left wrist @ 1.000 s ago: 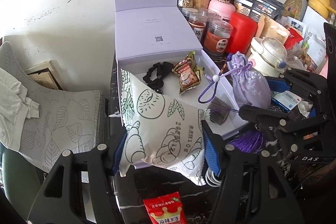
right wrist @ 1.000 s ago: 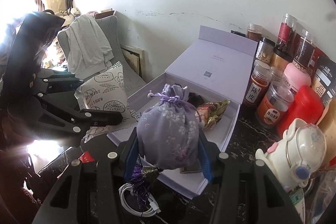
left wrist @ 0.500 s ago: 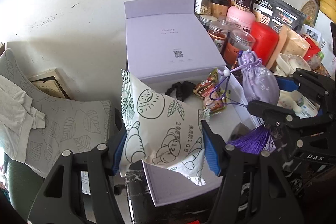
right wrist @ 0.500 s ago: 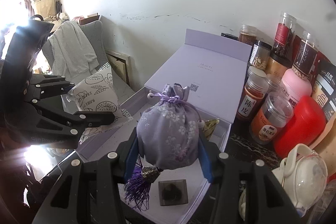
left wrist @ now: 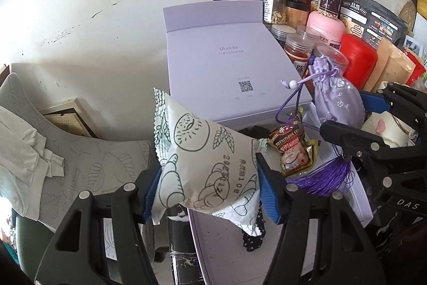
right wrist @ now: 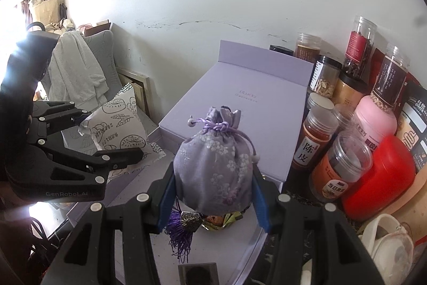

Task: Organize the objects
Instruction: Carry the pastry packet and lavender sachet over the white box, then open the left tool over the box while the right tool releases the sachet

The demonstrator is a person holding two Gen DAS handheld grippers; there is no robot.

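Note:
My left gripper [left wrist: 208, 188] is shut on a white snack packet [left wrist: 202, 159] printed with bread drawings and holds it above the near left part of an open lilac box [left wrist: 357, 207]. My right gripper [right wrist: 213, 188] is shut on a lilac drawstring pouch [right wrist: 213, 167] with a purple tassel, above the same box [right wrist: 250, 245]. The pouch also shows in the left wrist view [left wrist: 336, 103], the packet in the right wrist view [right wrist: 117, 124]. A foil snack [left wrist: 291, 151], a black scrunchie [left wrist: 253, 237] and a small dark square [right wrist: 197, 273] lie in the box. Its lid [right wrist: 240, 108] lies open behind.
Jars [right wrist: 315, 140], a pink tub [right wrist: 373, 119] and a red canister [right wrist: 379, 175] crowd the right of the box. A white teapot [right wrist: 387, 245] stands at the near right. A grey chair [left wrist: 80, 164] with clothes stands left of the dark marble table.
Both grippers have moved forward over the box with their loads; the box and lid now look nearer. The red sachet on the table has dropped out of the left view.

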